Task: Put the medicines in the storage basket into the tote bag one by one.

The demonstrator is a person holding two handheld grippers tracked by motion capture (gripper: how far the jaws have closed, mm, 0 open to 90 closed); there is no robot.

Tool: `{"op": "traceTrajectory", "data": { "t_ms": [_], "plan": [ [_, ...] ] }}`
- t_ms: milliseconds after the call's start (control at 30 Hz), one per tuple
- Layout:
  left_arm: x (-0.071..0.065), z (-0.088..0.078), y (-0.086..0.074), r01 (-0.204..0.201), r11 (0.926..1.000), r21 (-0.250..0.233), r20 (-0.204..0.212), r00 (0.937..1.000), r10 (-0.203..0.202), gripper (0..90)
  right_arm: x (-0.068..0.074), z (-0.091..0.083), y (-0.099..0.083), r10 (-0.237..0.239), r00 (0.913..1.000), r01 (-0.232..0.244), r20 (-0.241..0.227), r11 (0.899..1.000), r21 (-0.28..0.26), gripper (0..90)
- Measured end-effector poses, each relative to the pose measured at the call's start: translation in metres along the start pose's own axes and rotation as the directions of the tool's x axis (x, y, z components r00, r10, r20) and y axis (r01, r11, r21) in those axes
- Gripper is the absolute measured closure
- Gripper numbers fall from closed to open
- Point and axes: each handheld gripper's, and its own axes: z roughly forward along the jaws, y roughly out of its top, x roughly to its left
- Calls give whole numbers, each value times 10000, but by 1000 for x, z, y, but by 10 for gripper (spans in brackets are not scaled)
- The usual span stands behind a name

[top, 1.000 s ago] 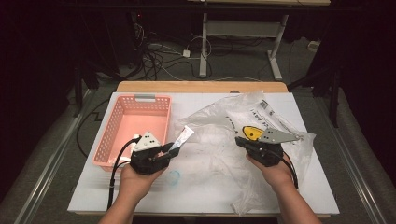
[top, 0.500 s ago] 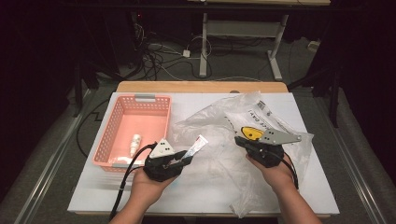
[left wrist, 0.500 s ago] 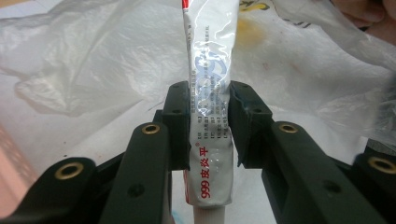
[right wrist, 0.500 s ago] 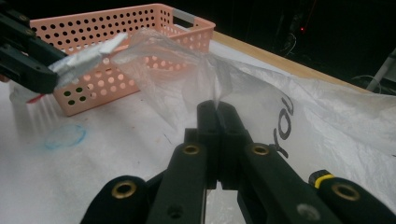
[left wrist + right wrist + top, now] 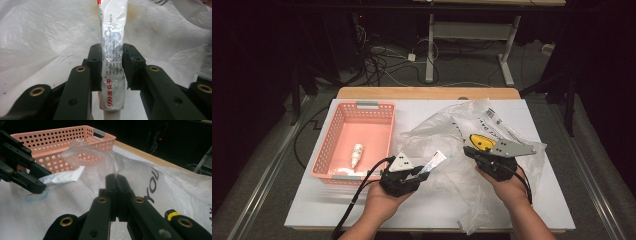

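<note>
- Our left gripper [image 5: 111, 66] clamps the tube [image 5: 113, 50] mid-body; it seems light, soft, dentable.
- Our right gripper [image 5: 116, 178] pinches the thin, slippery plastic bag [image 5: 160, 185].

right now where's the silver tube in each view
High view: tube just left of centre, sticking up-right from the left gripper.
Left gripper view: tube upright at centre, clamped.
Right gripper view: tube left of centre.
Shared landmark: clear plastic bag.

Tube [image 5: 112, 60]: glossy crinkled foil. Bag [image 5: 447, 135]: thin clear glossy plastic. Basket [image 5: 332, 145]: perforated pink plastic. Table [image 5: 432, 210]: matt white.
</note>
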Motion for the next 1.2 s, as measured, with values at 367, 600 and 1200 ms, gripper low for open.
{"op": "traceTrajectory", "data": {
  "t_ms": [367,600,1200],
  "plan": [
    [1,39,9,38,9994,338,-128,9999,-34,687,-1,1,0,34,10000,-34,0,10000,-49,900],
    [3,58,19,-46,9994,347,-270,9996,55,687,-2,1,0,64,10000,-64,0,10000,-75,900],
    [-2,104,33,-282,9991,313,-424,9987,295,686,-4,3,0,71,10000,-71,-22,9999,-92,900]
  ]
}}
